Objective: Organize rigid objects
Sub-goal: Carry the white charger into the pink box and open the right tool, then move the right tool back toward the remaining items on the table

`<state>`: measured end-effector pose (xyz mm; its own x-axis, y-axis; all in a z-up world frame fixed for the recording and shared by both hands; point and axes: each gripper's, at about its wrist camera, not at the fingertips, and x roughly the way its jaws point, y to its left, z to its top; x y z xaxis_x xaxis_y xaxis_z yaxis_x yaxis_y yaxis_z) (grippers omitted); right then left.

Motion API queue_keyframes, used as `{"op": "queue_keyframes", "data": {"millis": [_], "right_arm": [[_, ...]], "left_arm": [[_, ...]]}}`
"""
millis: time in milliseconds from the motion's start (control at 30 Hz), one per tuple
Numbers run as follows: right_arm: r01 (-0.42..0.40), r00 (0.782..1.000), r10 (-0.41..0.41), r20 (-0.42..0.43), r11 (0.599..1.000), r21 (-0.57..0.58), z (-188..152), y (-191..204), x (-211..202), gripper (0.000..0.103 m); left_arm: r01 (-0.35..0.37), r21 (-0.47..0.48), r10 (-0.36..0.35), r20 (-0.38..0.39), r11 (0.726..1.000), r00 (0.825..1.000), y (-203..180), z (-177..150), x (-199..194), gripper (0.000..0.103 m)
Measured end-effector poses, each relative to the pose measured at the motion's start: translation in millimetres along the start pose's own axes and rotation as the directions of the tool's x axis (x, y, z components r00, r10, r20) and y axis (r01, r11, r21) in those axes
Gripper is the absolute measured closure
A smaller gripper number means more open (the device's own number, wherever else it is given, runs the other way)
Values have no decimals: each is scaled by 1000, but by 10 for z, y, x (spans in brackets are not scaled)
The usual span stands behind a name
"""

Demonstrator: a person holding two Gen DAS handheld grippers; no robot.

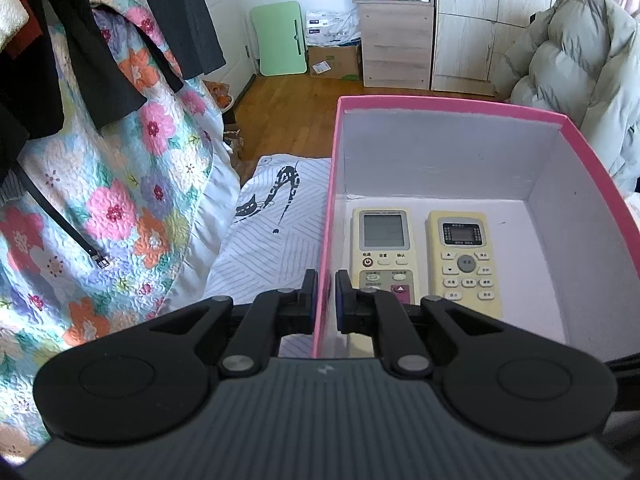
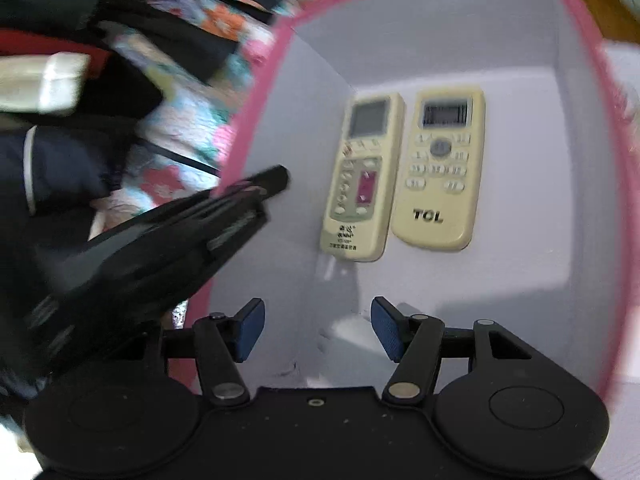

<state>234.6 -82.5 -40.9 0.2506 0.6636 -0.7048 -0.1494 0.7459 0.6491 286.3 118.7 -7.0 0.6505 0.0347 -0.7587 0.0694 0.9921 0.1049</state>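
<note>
A pink box [image 1: 440, 102] with a white inside stands on the bed. Two cream remote controls lie side by side on its floor: one with a red button [image 1: 382, 248] on the left, a TCL one [image 1: 464, 256] on the right. My left gripper [image 1: 326, 300] is shut on the box's left wall, one finger on each side of it. In the right wrist view, my right gripper [image 2: 316, 330] hangs open over the near part of the box [image 2: 264, 92] floor with nothing between its blue pads. Both remotes [image 2: 360, 176] [image 2: 440, 168] lie ahead of it, and the left gripper [image 2: 276, 178] clamps the rim at left.
A floral quilt [image 1: 120, 184] and dark clothes [image 1: 80, 40] hang to the left of the box. A cat-print sheet [image 1: 272, 216] covers the bed beside it. A puffy jacket [image 1: 580, 60] is heaped at the right. A wooden cabinet [image 1: 396, 40] and a green board [image 1: 280, 40] stand at the far wall.
</note>
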Motion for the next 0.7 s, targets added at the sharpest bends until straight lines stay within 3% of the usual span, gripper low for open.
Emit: {"op": "queue_keyframes", "data": {"millis": [133, 267, 367, 400, 467, 567, 700], "right_arm": [[48, 985, -24, 169, 989, -139, -248, 130, -607, 38], [184, 916, -79, 393, 953, -239, -580, 47, -1216, 32], [343, 866, -197, 459, 902, -261, -772, -171, -1416, 30], [387, 846, -235, 479, 888, -249, -824, -244, -1411, 30], [430, 844, -285, 455, 866, -256, -902, -420, -1376, 30], [513, 819, -361, 446, 809, -287, -1024, -546, -1140, 30], [564, 802, -390, 453, 743, -360, -1112, -551, -828, 31]], "left_arm": [[-10, 12, 10, 0, 1000, 1000, -21, 16, 5, 95], [-17, 18, 17, 1, 1000, 1000, -38, 11, 10, 95], [-19, 19, 19, 2, 1000, 1000, -42, 14, 13, 95], [-20, 20, 20, 1, 1000, 1000, -42, 16, 15, 95], [-23, 22, 23, 1, 999, 1000, -45, 9, 11, 95], [-28, 25, 28, 0, 999, 1000, -47, 8, 12, 94], [-33, 33, 33, 0, 999, 999, -47, -3, 5, 94]]}}
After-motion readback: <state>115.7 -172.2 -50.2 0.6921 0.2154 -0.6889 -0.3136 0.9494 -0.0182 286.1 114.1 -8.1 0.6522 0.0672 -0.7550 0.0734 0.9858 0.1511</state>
